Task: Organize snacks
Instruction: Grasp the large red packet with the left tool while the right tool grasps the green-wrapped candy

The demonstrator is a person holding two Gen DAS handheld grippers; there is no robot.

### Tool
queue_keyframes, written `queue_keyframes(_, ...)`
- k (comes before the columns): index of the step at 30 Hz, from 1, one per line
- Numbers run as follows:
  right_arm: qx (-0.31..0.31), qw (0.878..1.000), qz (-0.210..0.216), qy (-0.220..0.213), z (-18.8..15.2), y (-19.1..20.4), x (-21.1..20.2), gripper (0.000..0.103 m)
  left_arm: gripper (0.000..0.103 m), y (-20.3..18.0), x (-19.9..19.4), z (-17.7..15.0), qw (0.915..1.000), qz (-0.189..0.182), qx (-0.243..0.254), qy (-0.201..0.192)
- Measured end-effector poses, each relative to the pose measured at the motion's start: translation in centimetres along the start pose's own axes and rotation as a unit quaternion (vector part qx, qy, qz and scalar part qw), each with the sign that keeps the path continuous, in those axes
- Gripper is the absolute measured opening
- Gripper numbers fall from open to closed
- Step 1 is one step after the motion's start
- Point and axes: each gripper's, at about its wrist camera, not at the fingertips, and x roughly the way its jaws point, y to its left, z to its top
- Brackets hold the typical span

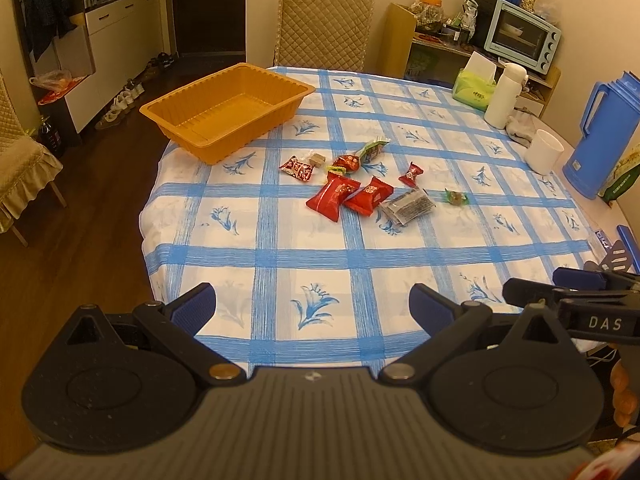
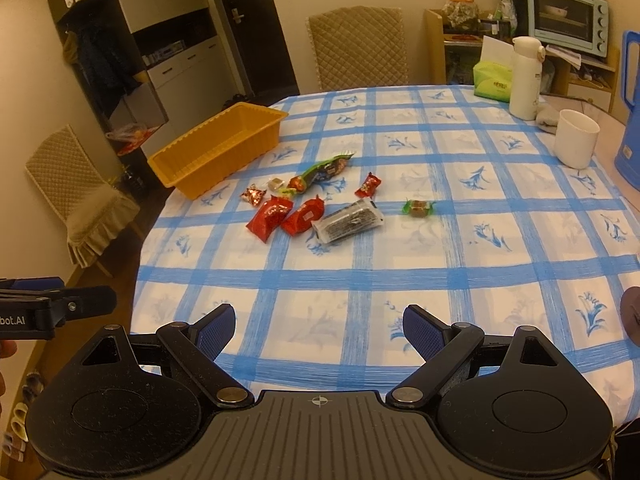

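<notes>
Tray (image 1: 228,108) at 10 o'clock sitting empty; snacks (image 1: 352,184) all lying loose w/ nothing sorted; both grippers (image 1: 312,308) (image 2: 319,330) hovering wide, holding nothing.

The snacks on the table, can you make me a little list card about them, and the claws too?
tray: orange tray, nothing in it, at the table's far left edge
snacks: loose on the checked tablecloth, none in the tray
red packets: two red packets side by side
dark packet: clear-wrapped dark packet right of them
lone candy: green-wrapped candy, apart, farthest right
left claw: left claw open, holding nothing
right claw: right claw open, holding nothing
</notes>
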Motion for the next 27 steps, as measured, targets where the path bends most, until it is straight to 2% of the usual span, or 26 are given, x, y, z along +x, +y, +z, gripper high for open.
queue_keyframes(7,0.029,1.0,-0.013,-0.003,0.0,-1.5,1.1,0.09,0.103,0.4,2.4,0.9,0.9994,-0.02,0.025,-0.012)
queue_keyframes(17,0.073,0.996,-0.04,-0.007,1.2,-2.3,3.6,0.09,0.09,0.9,7.9,3.5,0.9939,-0.073,0.081,-0.016)
queue_keyframes(25,0.105,0.992,-0.072,-0.011,2.3,-2.7,6.2,0.09,0.074,1.1,13.3,5.7,0.9854,-0.107,0.132,-0.007)
queue_keyframes(27,0.112,0.99,-0.08,-0.01,2.5,-2.8,6.8,0.09,0.065,1.1,14.6,6.4,0.983,-0.113,0.144,-0.002)
